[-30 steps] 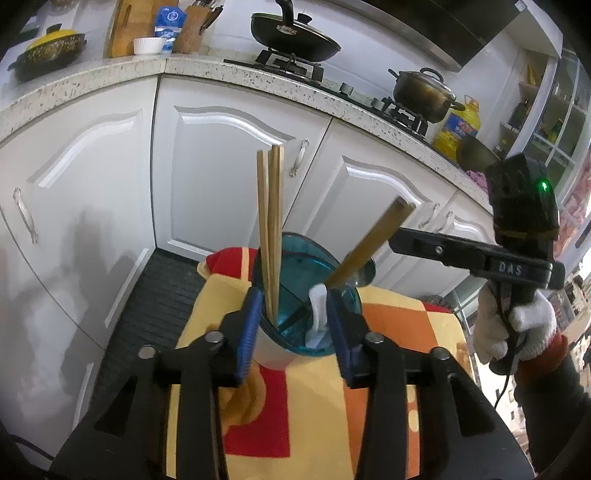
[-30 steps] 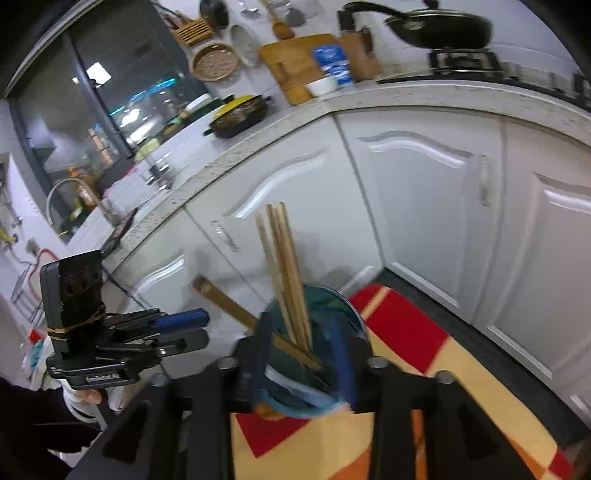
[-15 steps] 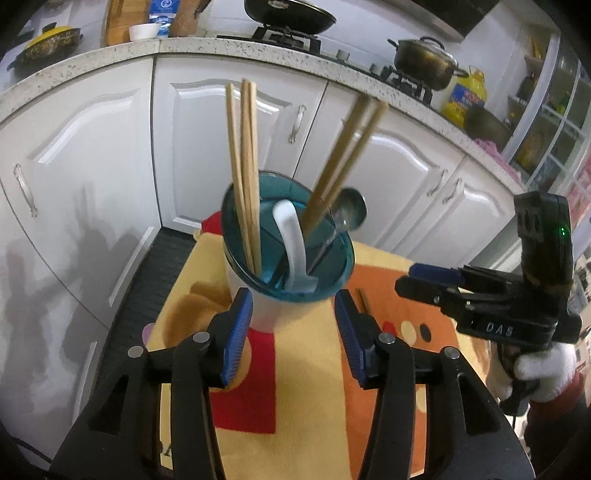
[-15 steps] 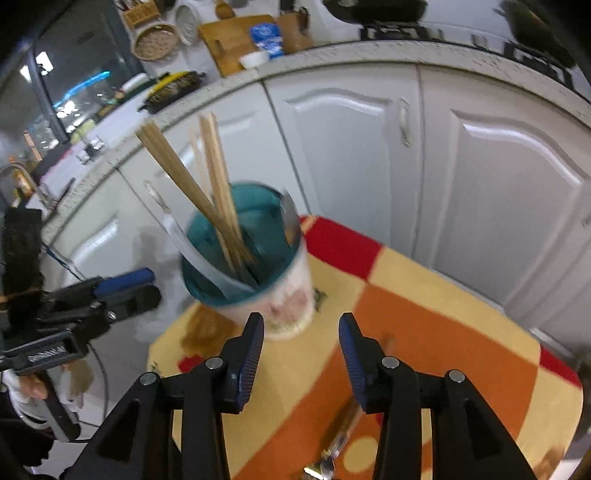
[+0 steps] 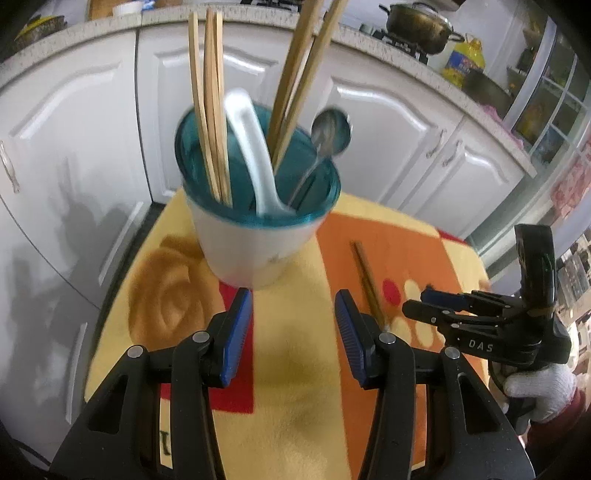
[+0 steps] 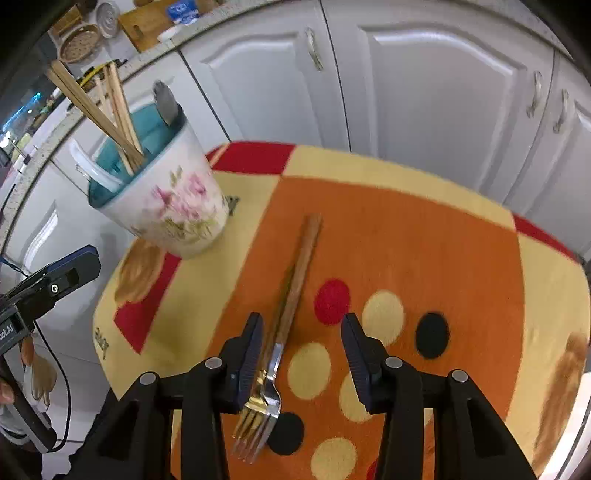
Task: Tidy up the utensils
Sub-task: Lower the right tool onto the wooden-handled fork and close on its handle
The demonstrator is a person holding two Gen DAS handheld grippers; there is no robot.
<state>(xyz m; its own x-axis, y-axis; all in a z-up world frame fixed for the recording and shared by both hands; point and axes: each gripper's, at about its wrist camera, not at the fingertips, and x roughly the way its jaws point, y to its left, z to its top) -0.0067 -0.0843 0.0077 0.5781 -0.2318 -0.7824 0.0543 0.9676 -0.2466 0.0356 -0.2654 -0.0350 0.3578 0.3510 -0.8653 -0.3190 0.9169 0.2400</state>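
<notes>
A white floral cup with a teal inside point(image 5: 255, 236) point(image 6: 173, 206) stands on the patterned cloth. It holds wooden chopsticks point(image 5: 210, 107) point(image 6: 110, 110), a white spoon point(image 5: 251, 147) and a metal spoon point(image 5: 328, 133). A fork with a wooden handle point(image 6: 291, 317) point(image 5: 369, 284) lies on the cloth to the cup's right. My left gripper point(image 5: 293, 332) is open and empty, just short of the cup. My right gripper point(image 6: 301, 350) is open and empty, above the fork, its left finger beside the fork's neck.
The cloth point(image 6: 424, 236) covers a small table with rounded edges. White cabinet doors point(image 6: 424, 92) stand close behind it. A counter with pots and a stove point(image 5: 417, 26) runs above them. Each gripper shows in the other's view point(image 5: 480, 325) point(image 6: 48, 284).
Both grippers have pulled back from the cup and stand open. The right gripper let the brown chopsticks go into the cup and moved right over the fork.
</notes>
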